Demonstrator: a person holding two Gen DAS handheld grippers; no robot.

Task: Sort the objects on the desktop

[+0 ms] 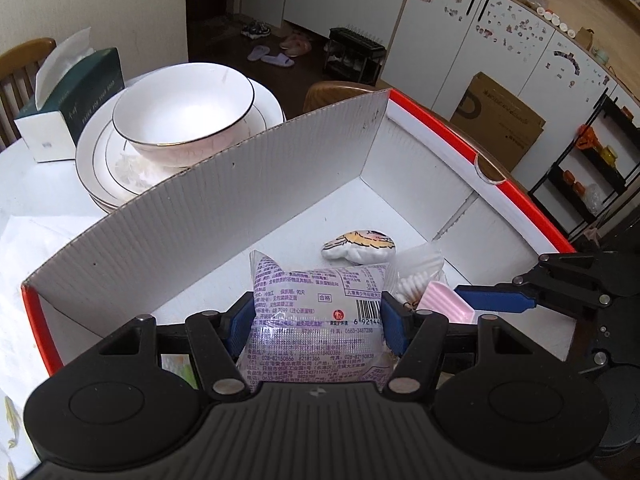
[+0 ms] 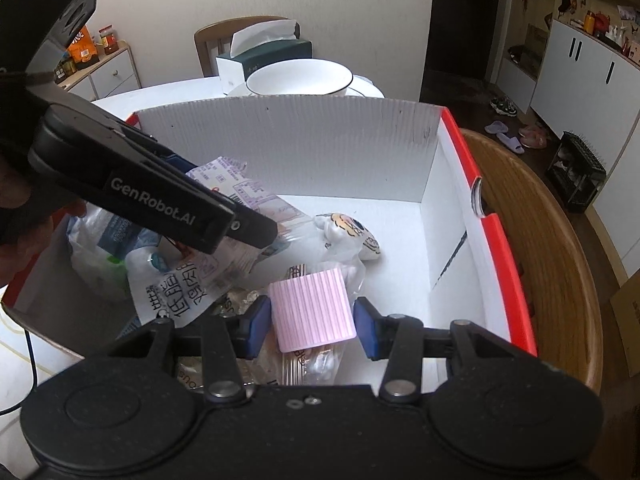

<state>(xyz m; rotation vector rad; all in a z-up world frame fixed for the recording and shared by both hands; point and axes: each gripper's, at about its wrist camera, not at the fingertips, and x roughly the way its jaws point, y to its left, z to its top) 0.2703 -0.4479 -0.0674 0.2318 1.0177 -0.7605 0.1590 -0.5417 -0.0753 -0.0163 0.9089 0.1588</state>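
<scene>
My left gripper [image 1: 318, 320] is shut on a purple-printed snack packet [image 1: 320, 312] and holds it inside the white cardboard box with red edges [image 1: 208, 216]. The same packet [image 2: 240, 196] shows in the right wrist view under the left gripper's arm. My right gripper [image 2: 310, 322] is open, its pads on either side of a pink ribbed block [image 2: 312, 310] with a gap on the right side. In the box also lie a small plush toy [image 1: 358, 246], a bag of cotton swabs [image 1: 416, 276] and several plastic packets [image 2: 176, 292].
A white bowl [image 1: 184, 112] sits on stacked plates [image 1: 96, 168] beyond the box's far wall, next to a green tissue box [image 1: 76, 100]. A wooden chair back [image 2: 536, 248] curves along the box's right side. The white table [image 1: 36, 208] extends left.
</scene>
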